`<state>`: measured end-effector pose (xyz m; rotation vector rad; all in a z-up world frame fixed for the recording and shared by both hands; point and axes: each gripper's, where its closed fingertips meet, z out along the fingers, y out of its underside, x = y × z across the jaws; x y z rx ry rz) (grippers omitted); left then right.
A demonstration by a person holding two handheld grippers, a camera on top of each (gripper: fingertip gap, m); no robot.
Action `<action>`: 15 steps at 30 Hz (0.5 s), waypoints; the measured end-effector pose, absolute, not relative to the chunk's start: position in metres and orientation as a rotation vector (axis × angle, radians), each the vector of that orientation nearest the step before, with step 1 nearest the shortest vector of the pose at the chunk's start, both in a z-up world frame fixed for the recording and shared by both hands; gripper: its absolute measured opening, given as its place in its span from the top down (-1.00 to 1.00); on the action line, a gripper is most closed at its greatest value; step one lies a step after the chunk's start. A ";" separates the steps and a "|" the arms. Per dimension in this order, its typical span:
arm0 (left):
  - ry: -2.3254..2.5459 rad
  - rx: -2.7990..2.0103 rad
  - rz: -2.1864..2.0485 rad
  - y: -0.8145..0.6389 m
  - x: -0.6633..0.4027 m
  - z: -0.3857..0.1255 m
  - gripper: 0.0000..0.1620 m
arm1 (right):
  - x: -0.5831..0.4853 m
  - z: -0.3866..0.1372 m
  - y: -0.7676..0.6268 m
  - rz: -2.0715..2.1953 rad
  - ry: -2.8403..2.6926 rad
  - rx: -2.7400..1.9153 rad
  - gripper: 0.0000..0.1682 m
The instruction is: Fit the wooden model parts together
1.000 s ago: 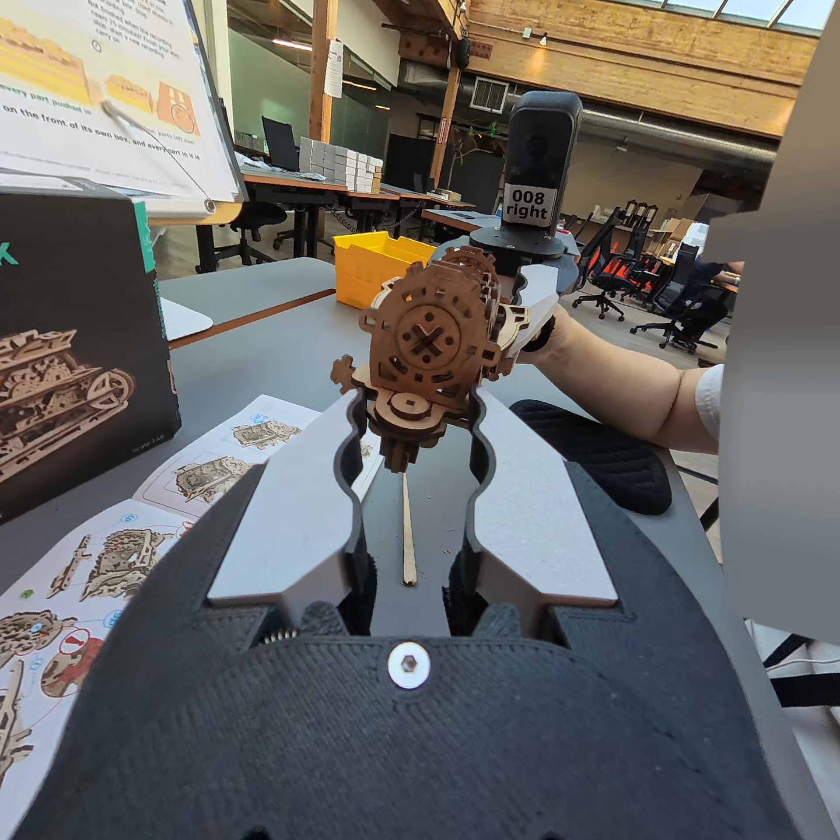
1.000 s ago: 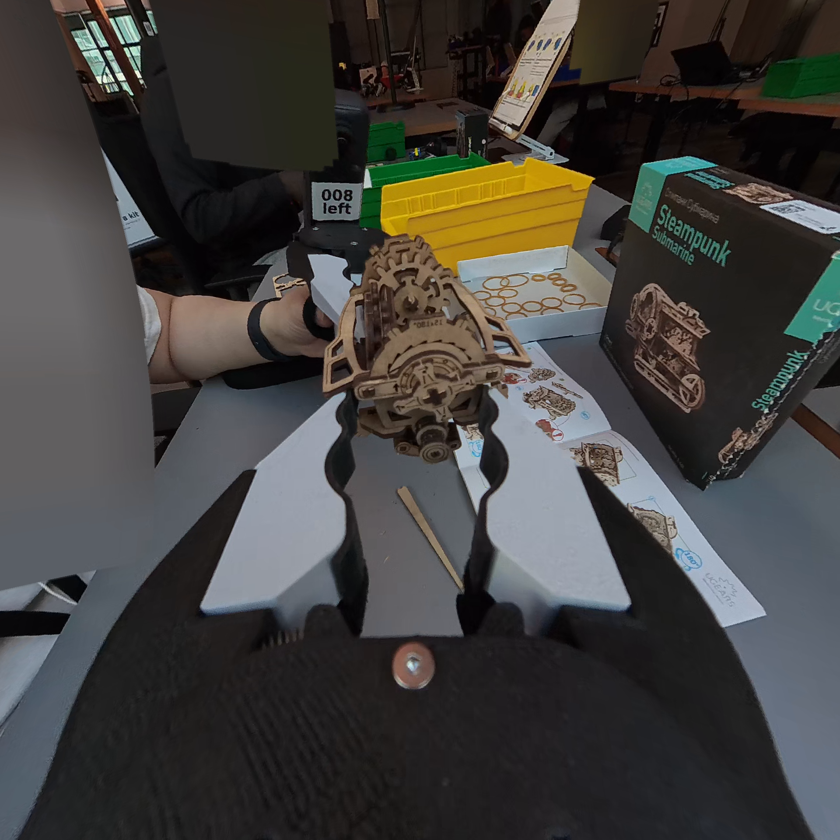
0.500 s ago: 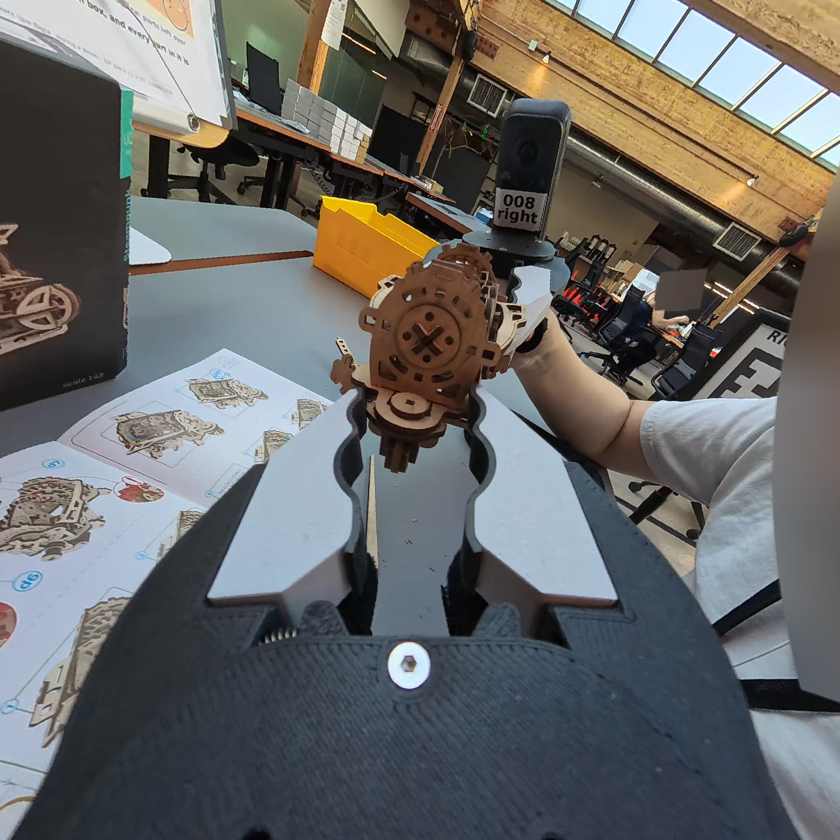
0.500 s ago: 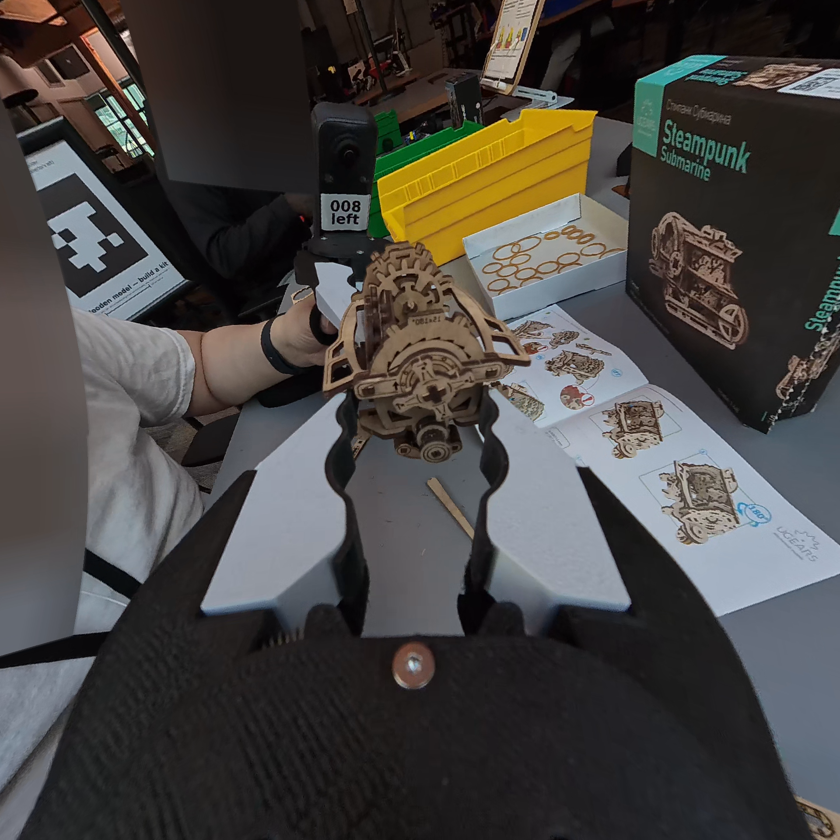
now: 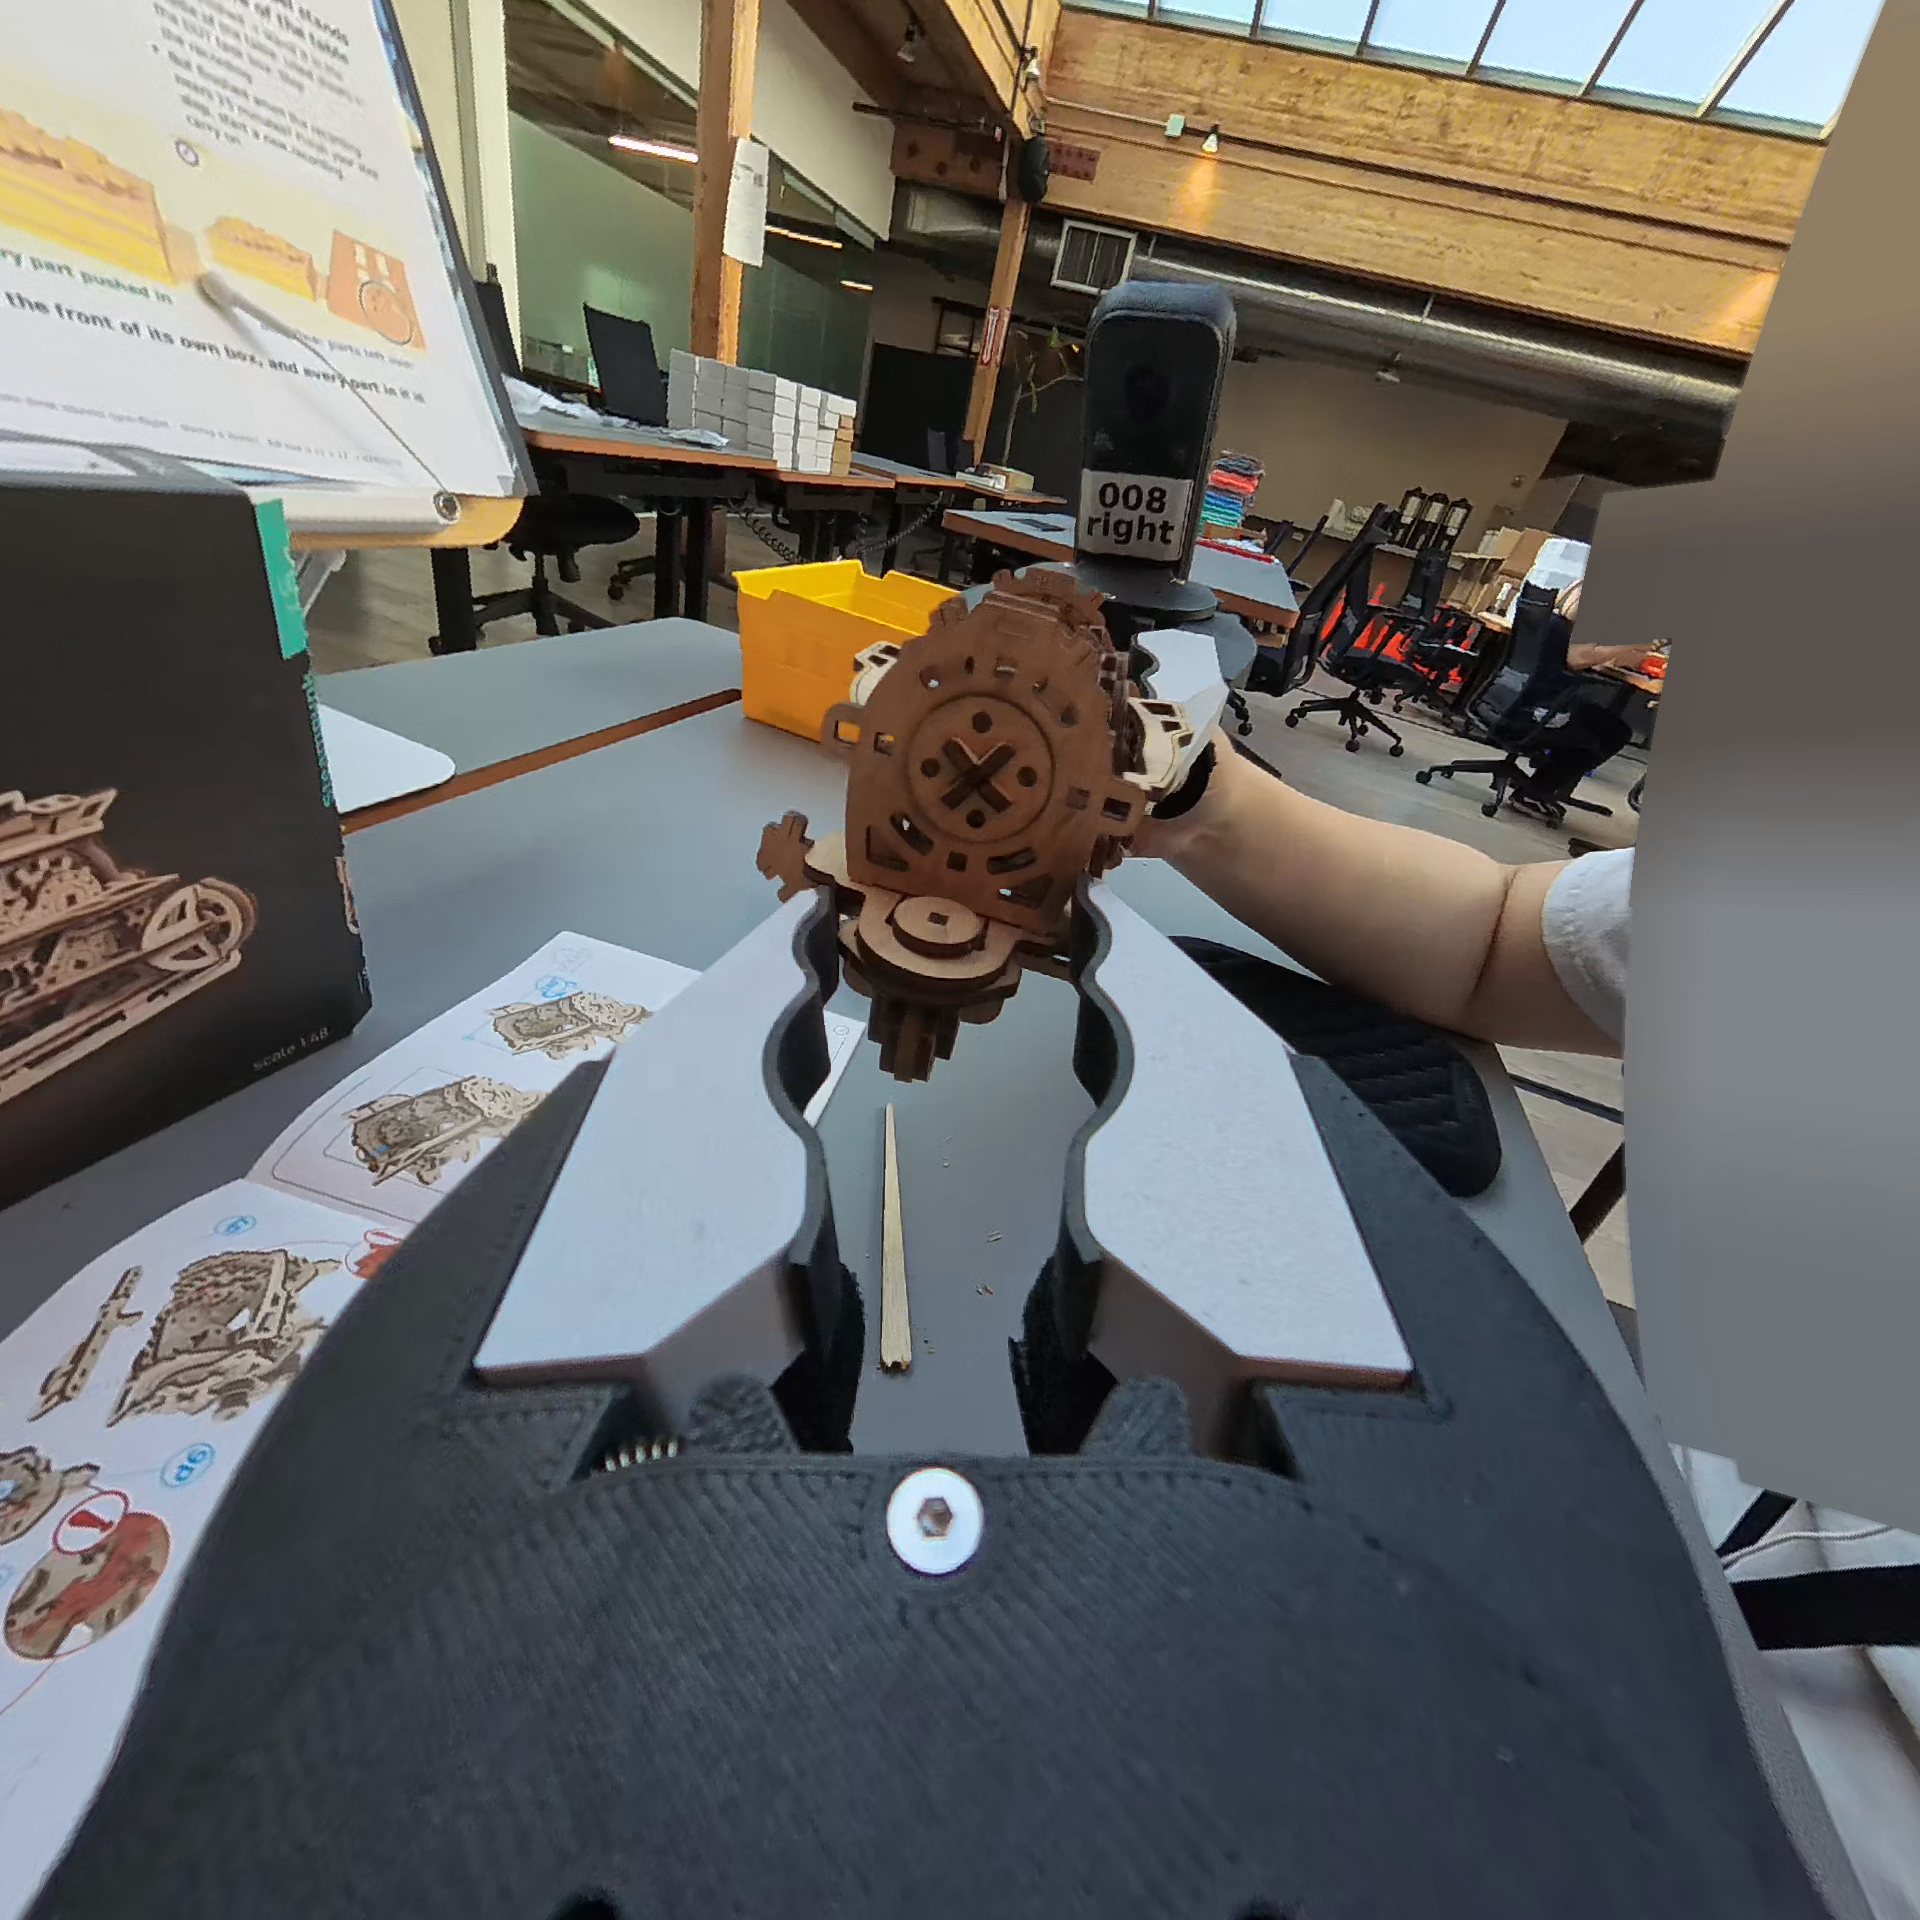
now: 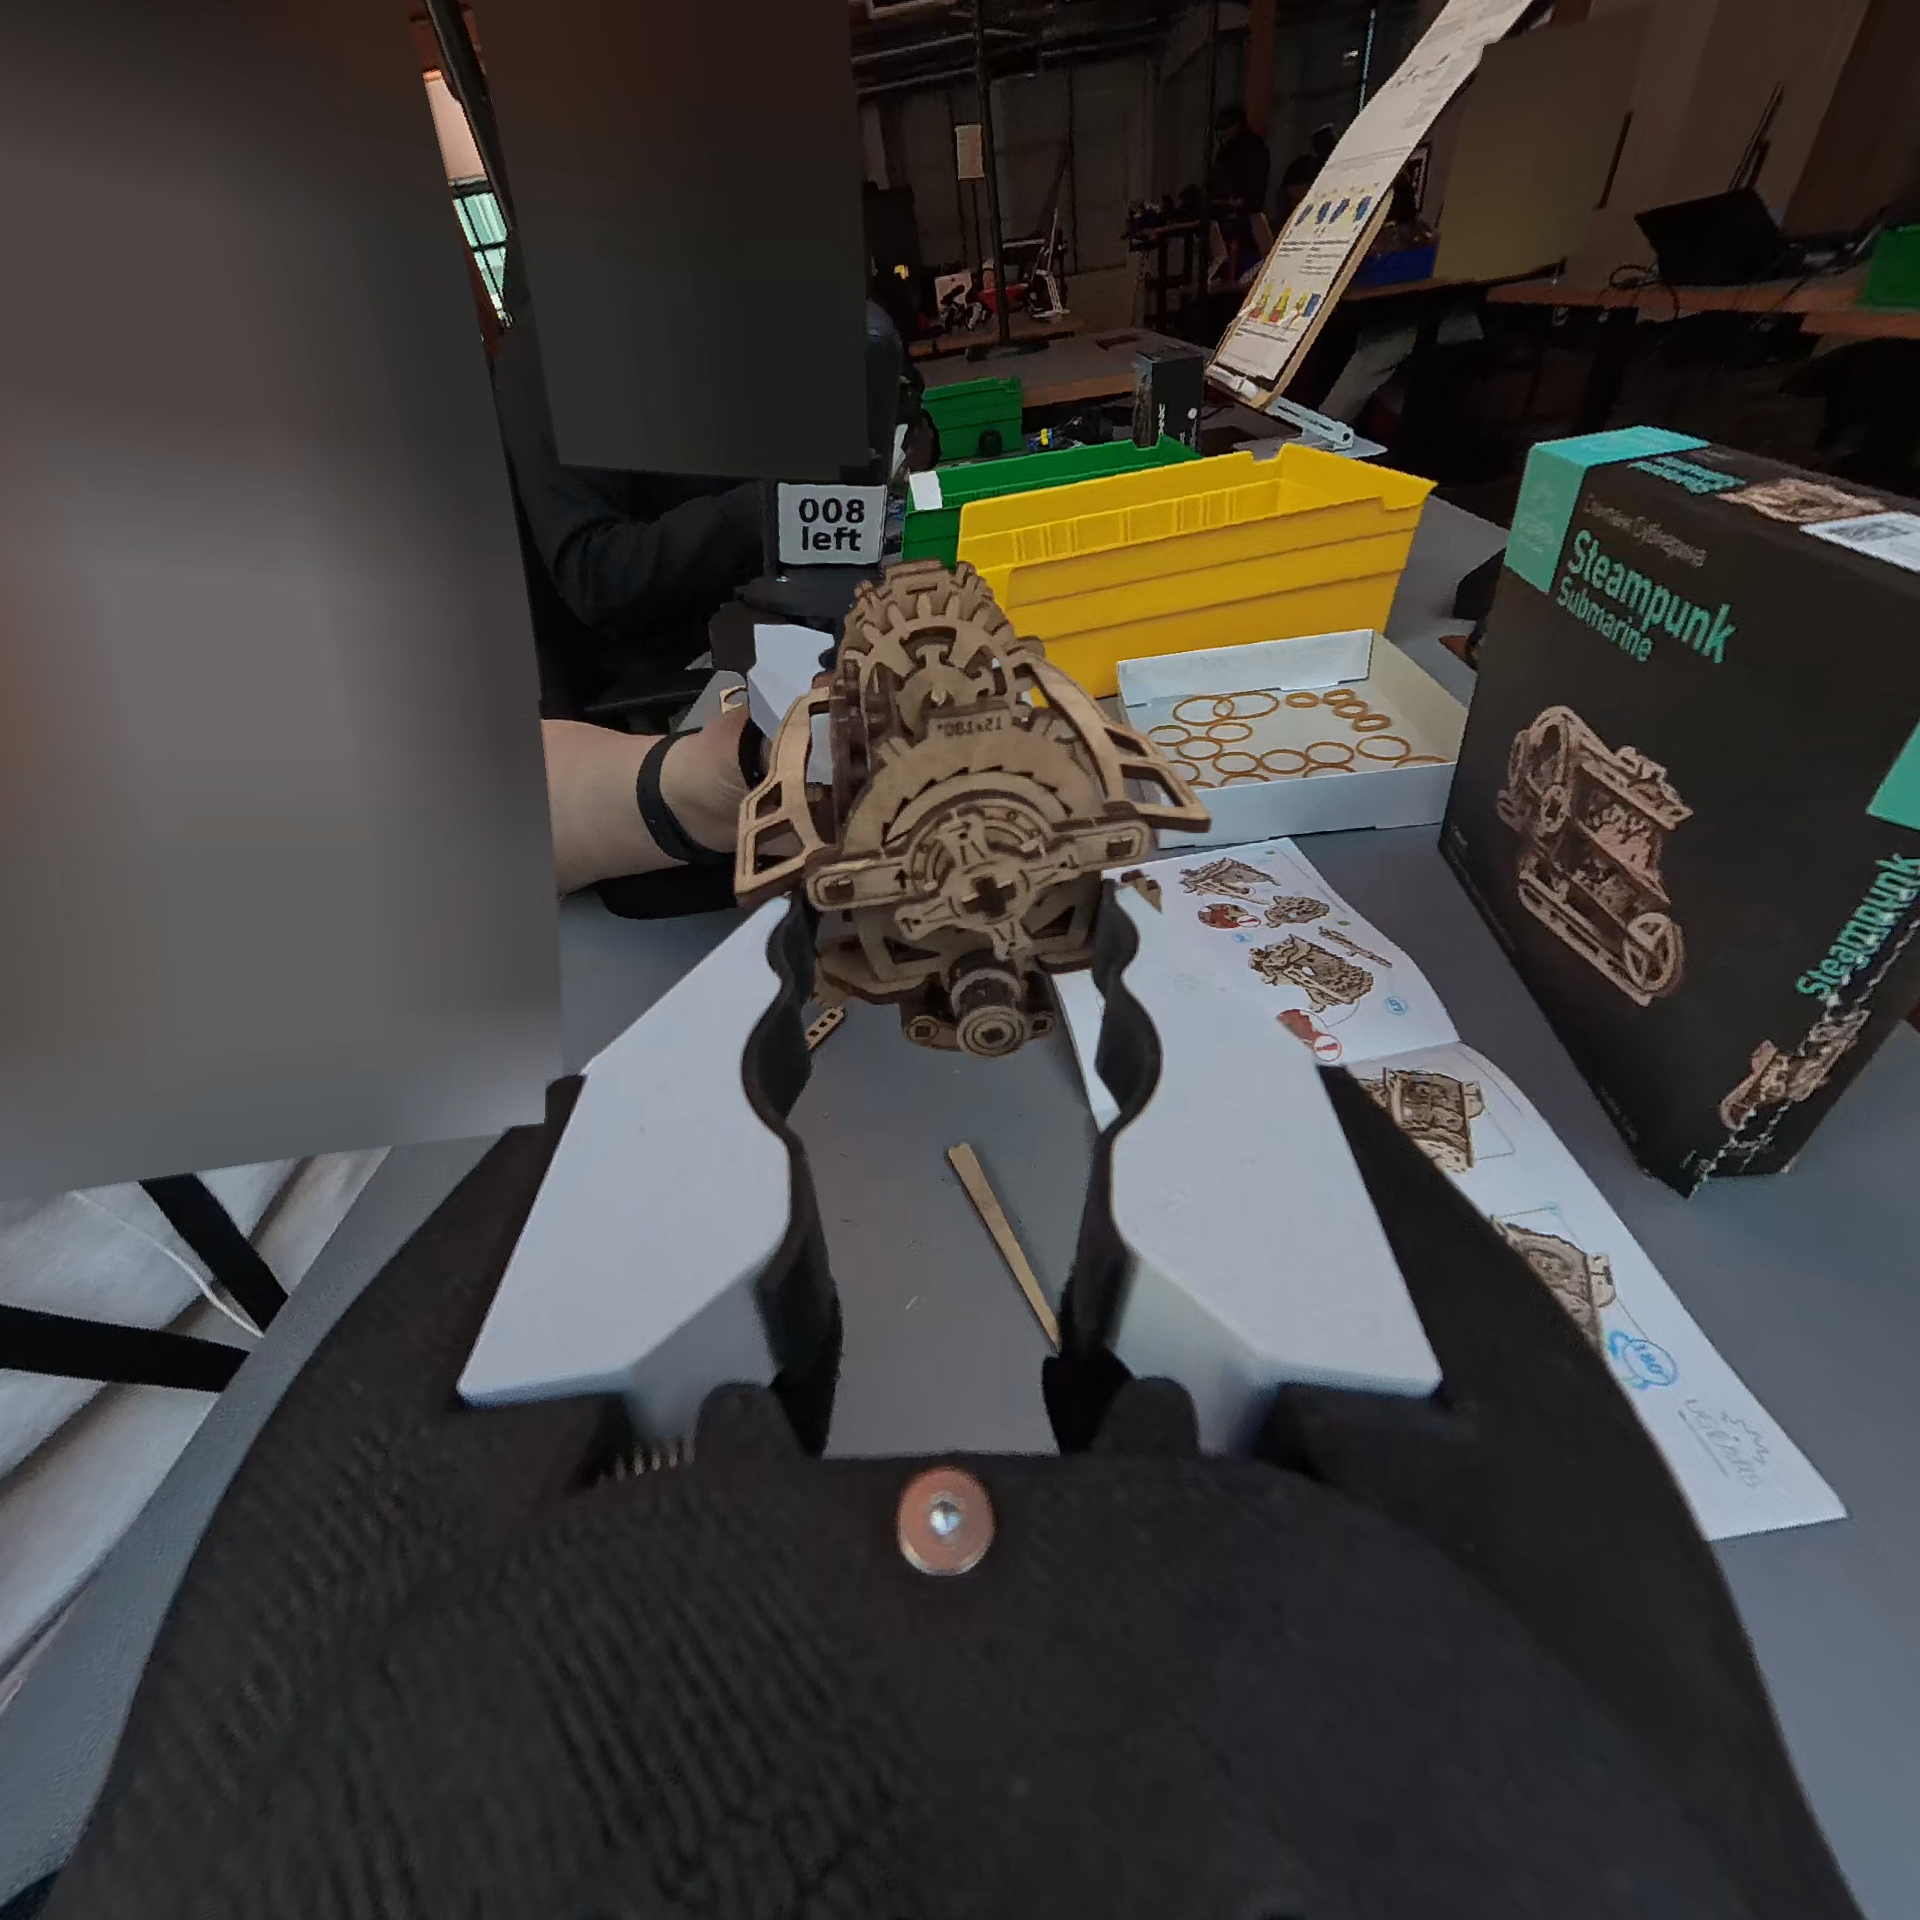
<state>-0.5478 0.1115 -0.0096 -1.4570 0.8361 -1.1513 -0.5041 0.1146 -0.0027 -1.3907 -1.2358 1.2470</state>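
Grey table: wooden stick centre; instruction sheet at 3 o'clock; black kit box beyond; white tray, yellow bin at 1 o'clock.

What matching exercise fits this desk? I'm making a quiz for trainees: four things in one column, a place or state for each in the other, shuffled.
Things:
1. model
2. stick
3. rings
4. booklet

Places or states:
A. in the white tray
B. open flat beside the black box
C. held off the table by both grippers
D. lying loose on the table under the model

Pairs: 1-C, 2-D, 3-A, 4-B
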 end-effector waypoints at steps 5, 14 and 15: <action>0.880 -1.354 -1.065 0.106 -0.549 0.000 0.48 | -0.506 0.008 0.106 1.042 -1.318 -1.333 0.37; 1.007 -1.101 -0.887 0.080 -0.549 0.023 0.48 | -0.507 0.032 0.078 0.751 -1.447 -1.133 0.37; 1.022 -1.075 -0.864 0.078 -0.549 0.024 0.48 | -0.507 0.034 0.075 0.719 -1.460 -1.110 0.37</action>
